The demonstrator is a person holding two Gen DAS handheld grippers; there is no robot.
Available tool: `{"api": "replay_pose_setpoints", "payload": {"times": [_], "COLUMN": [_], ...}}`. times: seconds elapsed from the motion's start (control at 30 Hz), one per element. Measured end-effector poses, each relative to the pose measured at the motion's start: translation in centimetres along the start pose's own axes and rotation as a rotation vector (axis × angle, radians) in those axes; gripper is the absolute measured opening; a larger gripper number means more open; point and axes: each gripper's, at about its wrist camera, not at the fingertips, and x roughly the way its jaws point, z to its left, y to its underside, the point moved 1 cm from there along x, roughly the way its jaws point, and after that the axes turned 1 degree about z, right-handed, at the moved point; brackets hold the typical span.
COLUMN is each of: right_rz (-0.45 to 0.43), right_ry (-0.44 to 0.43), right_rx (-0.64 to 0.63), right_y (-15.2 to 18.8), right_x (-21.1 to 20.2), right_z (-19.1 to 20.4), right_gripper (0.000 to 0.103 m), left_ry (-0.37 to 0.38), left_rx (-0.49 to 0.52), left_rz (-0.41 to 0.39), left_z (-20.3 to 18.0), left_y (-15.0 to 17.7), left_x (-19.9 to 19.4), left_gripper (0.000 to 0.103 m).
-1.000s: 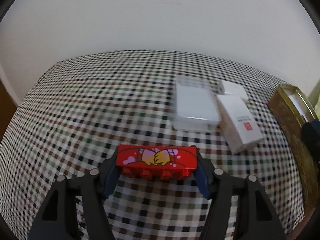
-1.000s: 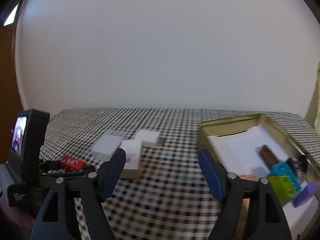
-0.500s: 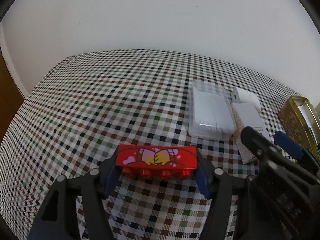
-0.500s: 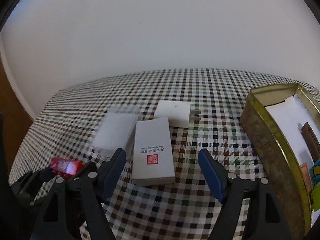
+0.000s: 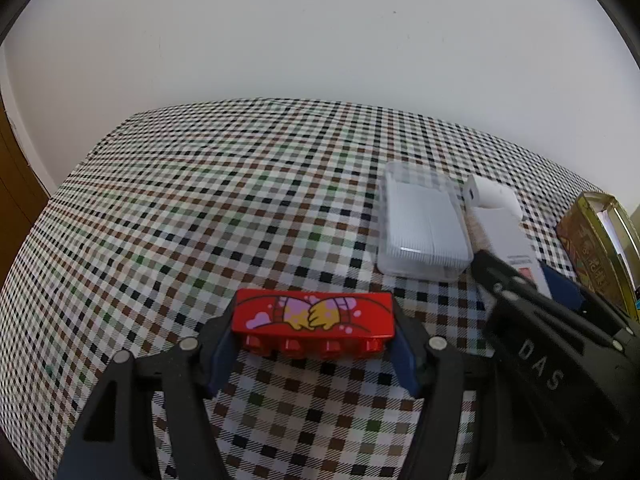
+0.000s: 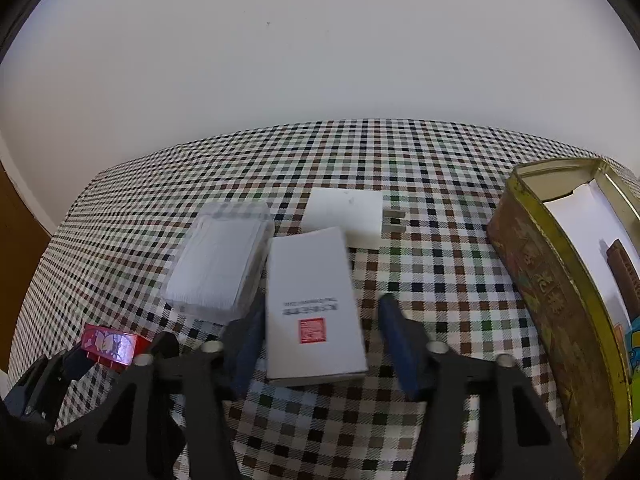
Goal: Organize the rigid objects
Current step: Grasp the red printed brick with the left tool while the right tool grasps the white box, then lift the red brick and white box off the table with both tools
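Across the checked tablecloth (image 5: 200, 208), which runs back to a plain white wall (image 5: 320, 40), the far and left stretches of cloth lie bare, and the things crowd toward the right side. At the right edge of the cloth stands a gold tin (image 6: 560, 296), its lid off, its tall patterned wall turned toward the middle and a strip of bare cloth between it and the nearest box. Left of that strip lies a white card box (image 6: 312, 304) with a red stamp on its top, flat on the cloth, its long sides running away from the camera. Touching or nearly touching its left side sits a clear plastic case (image 6: 220, 260), and at its far end a white charger (image 6: 344, 216) with its prongs pointing right. The right gripper (image 6: 320, 340) straddles the near part of the card box; its jaws are closing, the left pad about at the box's edge, the right pad short of it, with cloth showing between. The left gripper (image 5: 314, 344) hangs over open cloth nearer the front, clamped end to end on a red toy brick (image 5: 314, 314), studs facing the camera.
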Motion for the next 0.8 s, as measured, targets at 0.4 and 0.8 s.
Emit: {"api": "replay_pose_setpoints", "payload": {"times": [0.4, 0.8], "right_rz": [0.006, 0.017], "right_ry": [-0.106, -0.126], "right_rx": [-0.048, -0.124], "right_y": [2.3, 3.3], "right_x": [-2.4, -3.4], "right_z": [-2.0, -1.4], "right_gripper": [0.044, 0.044], "left_ry": [0.003, -0.011], "left_rx": [-0.027, -0.001], "left_rz": [-0.002, -0.003], "left_z": [2.0, 1.4], "left_y": [-0.6, -0.5], "left_x": [1.1, 1.2], "left_gripper": [0.064, 0.064]}}
